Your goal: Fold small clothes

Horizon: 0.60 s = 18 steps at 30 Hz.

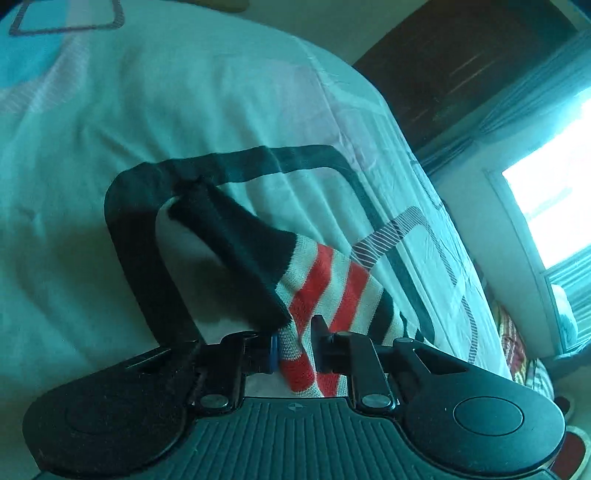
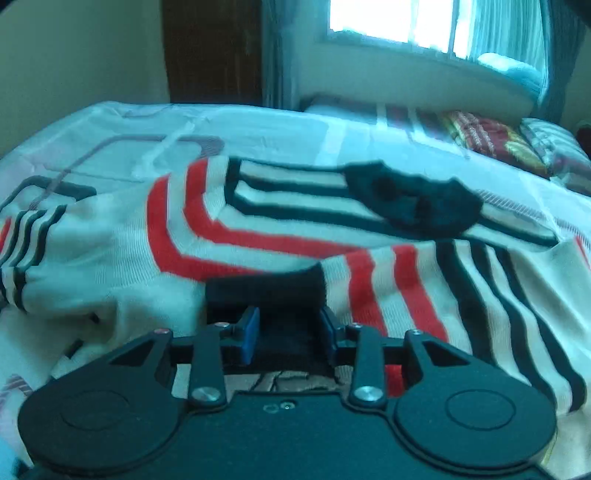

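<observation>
A small knit sweater point(image 2: 110, 236), cream with red and black stripes, lies spread on the bed, its black collar point(image 2: 413, 199) toward the far side. In the left wrist view a striped sleeve point(image 1: 325, 280) with a long black cuff point(image 1: 236, 236) stretches away from my left gripper point(image 1: 295, 343), whose jaws are shut on the striped part. In the right wrist view my right gripper point(image 2: 289, 328) holds black ribbed fabric between its blue pads point(image 2: 251, 332). A black cuff point(image 2: 266, 290) lies just past the fingertips.
The bed sheet point(image 1: 184, 92) is pale with dark rounded-rectangle prints. Patterned pillows point(image 2: 491, 140) lie at the bed's far right under a bright window point(image 2: 391, 18). A dark wooden door point(image 1: 461, 66) stands beyond the bed's edge.
</observation>
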Tool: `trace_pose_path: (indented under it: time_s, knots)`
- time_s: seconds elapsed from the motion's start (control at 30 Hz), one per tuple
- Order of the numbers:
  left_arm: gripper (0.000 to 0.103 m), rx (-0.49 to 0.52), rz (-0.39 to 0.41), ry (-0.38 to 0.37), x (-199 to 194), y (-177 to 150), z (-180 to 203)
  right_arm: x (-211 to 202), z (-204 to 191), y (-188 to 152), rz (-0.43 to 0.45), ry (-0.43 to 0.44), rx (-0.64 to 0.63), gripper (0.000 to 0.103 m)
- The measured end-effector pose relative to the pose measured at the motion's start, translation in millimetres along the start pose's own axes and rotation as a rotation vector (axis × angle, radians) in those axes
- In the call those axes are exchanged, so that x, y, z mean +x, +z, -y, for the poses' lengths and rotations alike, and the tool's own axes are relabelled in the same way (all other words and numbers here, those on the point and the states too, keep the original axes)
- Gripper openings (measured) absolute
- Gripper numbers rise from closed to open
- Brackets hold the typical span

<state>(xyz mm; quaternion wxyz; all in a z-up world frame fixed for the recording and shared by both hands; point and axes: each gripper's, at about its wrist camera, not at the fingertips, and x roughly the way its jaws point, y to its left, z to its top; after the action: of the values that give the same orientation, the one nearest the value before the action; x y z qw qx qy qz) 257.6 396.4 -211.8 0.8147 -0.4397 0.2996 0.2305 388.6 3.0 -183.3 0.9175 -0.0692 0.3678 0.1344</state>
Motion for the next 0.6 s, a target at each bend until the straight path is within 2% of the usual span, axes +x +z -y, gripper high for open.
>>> trace_pose_path:
  time_s: [0.03,0.07,0.2,0.3,0.4,0.47,0.6]
  knots:
    - [0.016,0.018,0.014,-0.013,-4,0,5,0,1,2,-0.009,0.004,0.013,0.036]
    - [0.007,0.047,0.035,-0.024,-9,0,13,0,3,3,-0.016,0.010,0.024,0.036]
    - [0.007,0.182,0.109,-0.136,-34,-5,60,-15,13,6,0.017,0.044,0.103,0.034]
    - [0.007,0.315,0.104,-0.262,-46,-23,114,-31,27,7,0.056,0.080,0.172,0.034]
    - [0.007,0.437,0.039,-0.398,-47,-58,173,-47,49,8,0.081,0.083,0.234,0.035]
    - [0.007,0.513,-0.027,-0.479,-40,-92,215,-58,69,5,0.091,0.074,0.279,0.035]
    - [0.007,0.646,-0.187,-0.572,-15,-178,286,-80,115,-10,0.108,0.026,0.356,0.035]
